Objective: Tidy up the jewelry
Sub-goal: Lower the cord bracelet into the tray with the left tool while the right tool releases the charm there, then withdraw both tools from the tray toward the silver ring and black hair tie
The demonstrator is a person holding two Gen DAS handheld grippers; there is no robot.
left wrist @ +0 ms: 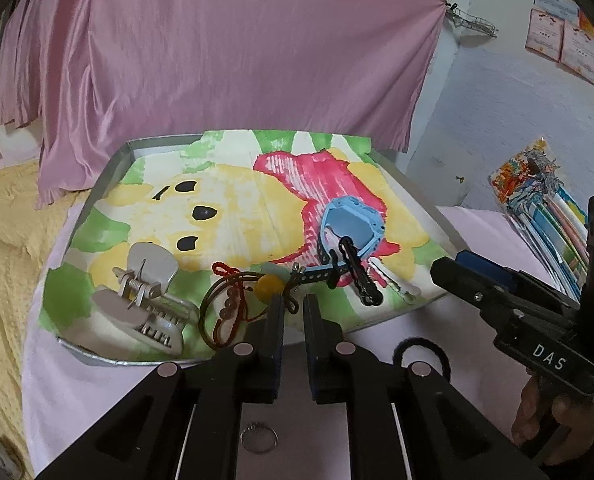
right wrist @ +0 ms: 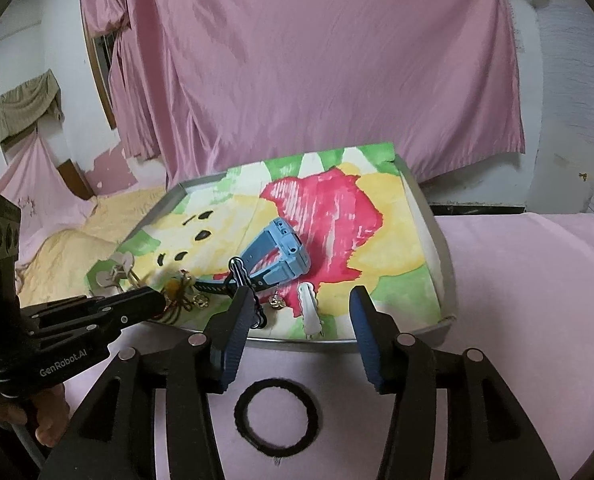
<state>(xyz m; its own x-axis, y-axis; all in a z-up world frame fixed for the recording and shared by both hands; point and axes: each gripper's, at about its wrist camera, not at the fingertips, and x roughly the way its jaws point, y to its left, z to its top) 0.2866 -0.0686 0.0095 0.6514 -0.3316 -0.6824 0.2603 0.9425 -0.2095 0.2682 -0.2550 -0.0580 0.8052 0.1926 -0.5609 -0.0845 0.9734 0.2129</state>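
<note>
A metal tray (left wrist: 109, 184) lined with a painted paper holds jewelry. On it lie a blue watch (left wrist: 351, 224), a grey claw clip (left wrist: 145, 300), a brown bangle with red cord and yellow bead (left wrist: 237, 300), a black hair clip (left wrist: 359, 276) and a white hair clip (left wrist: 393, 280). My left gripper (left wrist: 295, 308) is nearly shut and empty at the tray's near edge, by the bangle. My right gripper (right wrist: 301, 308) is open and empty at the tray's front, near the white hair clip (right wrist: 309, 308). A black hair tie (right wrist: 276, 416) lies under it. A small ring (left wrist: 259, 438) lies under my left gripper.
The tray sits on a pink cloth (right wrist: 529, 300) over a table. A yellow blanket (left wrist: 1, 240) lies to the left. A pink curtain (left wrist: 217, 60) hangs behind. Books (left wrist: 545, 208) stand at the right.
</note>
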